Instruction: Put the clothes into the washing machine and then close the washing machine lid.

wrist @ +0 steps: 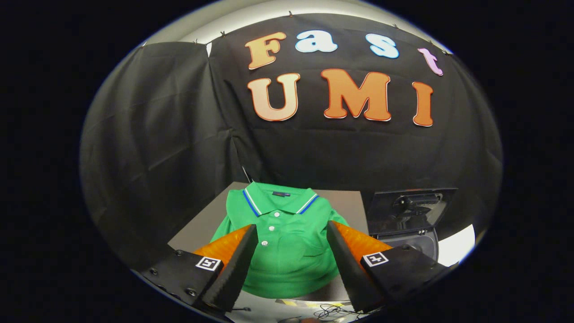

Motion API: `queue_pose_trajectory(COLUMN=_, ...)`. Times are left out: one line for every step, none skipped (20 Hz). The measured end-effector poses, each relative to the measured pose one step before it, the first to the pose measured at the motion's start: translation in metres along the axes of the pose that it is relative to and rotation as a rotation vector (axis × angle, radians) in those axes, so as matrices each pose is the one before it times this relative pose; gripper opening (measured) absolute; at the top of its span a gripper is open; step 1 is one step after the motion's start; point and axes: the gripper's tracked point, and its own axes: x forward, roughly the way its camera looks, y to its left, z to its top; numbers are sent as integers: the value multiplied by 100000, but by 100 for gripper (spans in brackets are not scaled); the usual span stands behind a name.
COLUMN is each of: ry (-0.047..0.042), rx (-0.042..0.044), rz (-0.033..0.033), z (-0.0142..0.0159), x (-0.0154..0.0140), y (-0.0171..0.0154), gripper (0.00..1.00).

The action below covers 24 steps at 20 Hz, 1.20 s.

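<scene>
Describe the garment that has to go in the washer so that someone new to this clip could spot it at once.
On the grey table in front of the black cloth wall lies a green polo shirt, just ahead of and between the open fingers of the tool, which touch nothing. To its right stands the washing machine with its dark lid raised. White-and-blue collar stripes and white buttons mark the shirt.

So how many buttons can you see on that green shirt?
3, in a line down the placket of the green shirt, below its collar, between the open gripper fingers. More may be hidden lower down.
</scene>
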Motion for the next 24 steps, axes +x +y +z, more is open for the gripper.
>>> queue_pose_trajectory(ry=1137, rx=-960, rz=255, z=-406, x=509, y=614, gripper=99)
queue_pose_trajectory(ry=1441, rx=-947, rz=140, z=-531, x=530, y=461, gripper=99)
queue_pose_trajectory(ry=1474, rx=-950, rz=-60, z=-391, x=562, y=512, gripper=99)
queue_pose_trajectory(ry=1419, rx=-1255, rz=-473, z=-623, x=495, y=253, gripper=99)
queue_pose_trajectory(ry=1520, rx=-1673, rz=-640, z=-459, x=402, y=121, gripper=99)
queue_pose_trajectory(ry=1746, rx=-1684, rz=-1033, z=-620, x=526, y=103, gripper=99)
queue_pose_trajectory(ry=1621, rx=-1438, rz=-766, z=-689, x=207, y=-35, gripper=98)
queue_pose_trajectory(ry=1210, rx=-964, rz=-124, z=-508, x=244, y=92, gripper=99)
queue_pose_trajectory(ry=603, rx=-643, rz=-261, z=-144, x=371, y=180, gripper=99)
queue_pose_trajectory(ry=210, rx=-837, rz=-293, z=-238, x=160, y=149, gripper=99)
queue_pose_trajectory(ry=269, rx=-826, rz=-208, z=-171, x=89, y=70, gripper=98)
queue_pose_trajectory(ry=356, rx=-510, rz=-87, z=-169, x=97, y=49, gripper=98)
queue_pose_trajectory(ry=436, rx=210, rz=-93, z=-151, x=135, y=-6, gripper=97)
queue_pose_trajectory(ry=504, rx=1044, rz=31, z=-239, x=226, y=-44, gripper=97)
queue_pose_trajectory(ry=963, rx=1170, rz=837, z=-479, x=476, y=60, gripper=97)
queue_pose_trajectory(ry=1421, rx=950, rz=1017, z=-263, x=158, y=205, gripper=97)
queue_pose_trajectory(ry=-628, rx=1785, rz=-306, z=331, x=-45, y=-105, gripper=95)
queue_pose_trajectory(ry=573, rx=965, rz=-34, z=-290, x=-86, y=-101, gripper=92)
queue_pose_trajectory(ry=875, rx=-154, rz=-308, z=-109, x=-118, y=-61, gripper=89)
queue_pose_trajectory(ry=112, rx=-890, rz=63, z=172, x=-185, y=23, gripper=87)
queue_pose_trajectory(ry=1526, rx=315, rz=-259, z=-150, x=-111, y=144, gripper=78)
queue_pose_trajectory(ry=197, rx=162, rz=205, z=-118, x=-59, y=-82, gripper=70)
queue_pose_trajectory(ry=53, rx=1115, rz=-181, z=71, x=70, y=-74, gripper=61)
queue_pose_trajectory(ry=-322, rx=-60, rz=782, z=-34, x=-67, y=48, gripper=53)
